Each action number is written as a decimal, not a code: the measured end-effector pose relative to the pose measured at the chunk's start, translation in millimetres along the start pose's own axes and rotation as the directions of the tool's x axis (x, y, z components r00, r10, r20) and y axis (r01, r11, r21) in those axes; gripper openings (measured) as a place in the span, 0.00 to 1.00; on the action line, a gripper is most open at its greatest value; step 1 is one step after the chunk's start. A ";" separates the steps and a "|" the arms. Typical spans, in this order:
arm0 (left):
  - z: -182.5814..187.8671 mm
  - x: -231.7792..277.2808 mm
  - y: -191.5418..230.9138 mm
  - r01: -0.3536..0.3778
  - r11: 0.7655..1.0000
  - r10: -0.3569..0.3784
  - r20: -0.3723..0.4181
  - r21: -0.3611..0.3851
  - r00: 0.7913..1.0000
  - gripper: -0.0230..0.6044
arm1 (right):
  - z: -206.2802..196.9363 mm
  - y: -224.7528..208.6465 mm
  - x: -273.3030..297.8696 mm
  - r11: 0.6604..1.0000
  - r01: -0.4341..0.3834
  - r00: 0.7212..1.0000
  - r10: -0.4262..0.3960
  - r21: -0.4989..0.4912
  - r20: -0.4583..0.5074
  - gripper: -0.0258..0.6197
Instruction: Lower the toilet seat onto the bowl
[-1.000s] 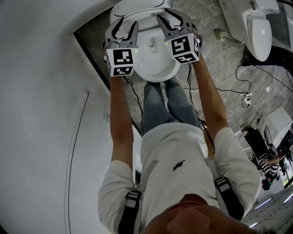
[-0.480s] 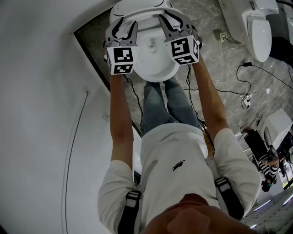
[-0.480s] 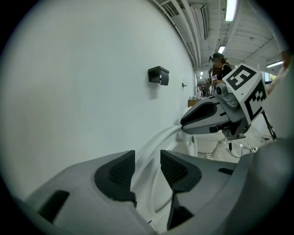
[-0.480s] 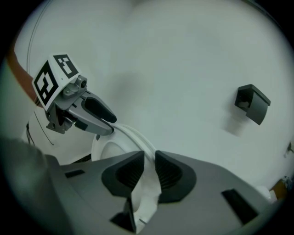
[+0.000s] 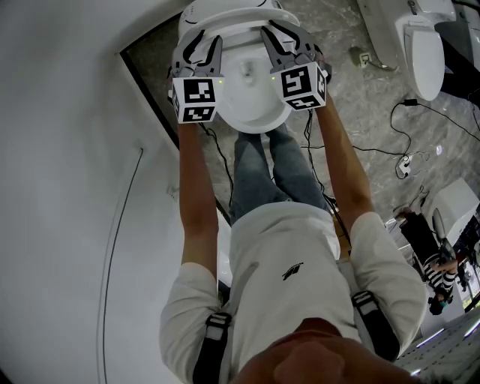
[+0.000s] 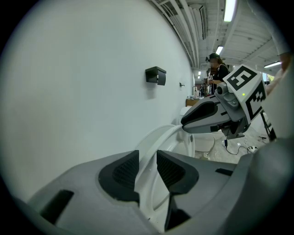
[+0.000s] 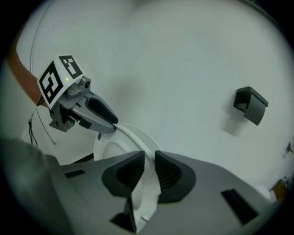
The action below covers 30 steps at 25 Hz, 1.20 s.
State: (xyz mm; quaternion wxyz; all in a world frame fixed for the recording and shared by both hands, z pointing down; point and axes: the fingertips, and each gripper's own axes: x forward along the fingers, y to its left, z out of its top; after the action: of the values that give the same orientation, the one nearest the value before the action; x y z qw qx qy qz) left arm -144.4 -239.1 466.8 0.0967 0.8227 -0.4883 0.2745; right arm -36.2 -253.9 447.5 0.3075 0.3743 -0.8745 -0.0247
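A white toilet bowl (image 5: 255, 101) stands in front of the person, with its toilet seat (image 5: 234, 10) raised at the back. My left gripper (image 5: 204, 43) reaches the seat's left side and my right gripper (image 5: 283, 37) its right side. In the left gripper view the seat rim (image 6: 158, 137) runs between the left gripper's (image 6: 147, 169) closing jaws, with a little room left beside the pads. In the right gripper view the right gripper's (image 7: 149, 169) jaws are closing too, and their pads sit against the seat rim (image 7: 133, 136).
A white wall (image 5: 67, 150) runs close along the left, with a black box (image 6: 155, 75) mounted on it. Cables (image 5: 390, 150) trail over the grey floor on the right. Other toilets (image 5: 424, 45) stand at the upper right. A person (image 6: 216, 69) stands far behind.
Both grippers have crept forward onto the raised seat's sides. Their jaws have narrowed around the rim.
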 end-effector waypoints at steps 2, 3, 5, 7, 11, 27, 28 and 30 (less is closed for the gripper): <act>-0.2 -1.3 -1.5 -0.002 1.000 0.002 0.001 0.001 1.000 0.26 | -0.4 0.8 -1.7 1.000 0.000 1.000 0.000 0.000 0.001 0.17; -0.4 -1.9 -2.2 -0.003 1.000 0.003 0.001 -0.001 1.000 0.26 | -0.6 1.2 -2.5 1.000 0.000 1.000 0.000 0.000 0.000 0.17; -0.7 -3.8 -3.9 -0.004 1.000 0.004 0.002 -0.005 1.000 0.26 | -1.0 2.2 -4.6 1.000 0.001 1.000 -0.001 0.000 -0.001 0.17; -1.0 -5.6 -5.9 -0.006 1.000 0.006 0.004 -0.005 1.000 0.26 | -1.7 3.4 -7.1 1.000 0.001 1.000 -0.001 0.000 0.000 0.17; -0.9 -7.8 -10.8 -0.005 1.000 0.005 0.006 -0.005 1.000 0.26 | -4.1 4.2 -12.0 1.000 0.002 1.000 -0.002 0.002 0.000 0.17; -7.4 -32.6 -35.1 -0.002 1.000 0.002 0.006 0.002 1.000 0.26 | -11.0 20.9 -41.9 1.000 0.009 1.000 -0.009 0.004 -0.001 0.17; -8.3 -34.1 -36.9 -0.001 1.000 0.001 0.005 0.003 1.000 0.26 | -11.8 22.2 -43.8 1.000 0.010 1.000 -0.010 0.004 -0.002 0.17; -10.9 -36.8 -39.7 0.001 1.000 -0.001 0.007 0.003 1.000 0.26 | -14.0 25.4 -46.5 1.000 0.012 1.000 -0.012 0.006 -0.003 0.17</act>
State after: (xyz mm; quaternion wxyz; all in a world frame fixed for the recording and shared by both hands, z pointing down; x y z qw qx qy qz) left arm -128.0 -186.8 460.1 0.0938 0.8239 -0.4879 0.2726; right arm -20.0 -201.8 441.6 0.3076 0.3803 -0.8719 -0.0231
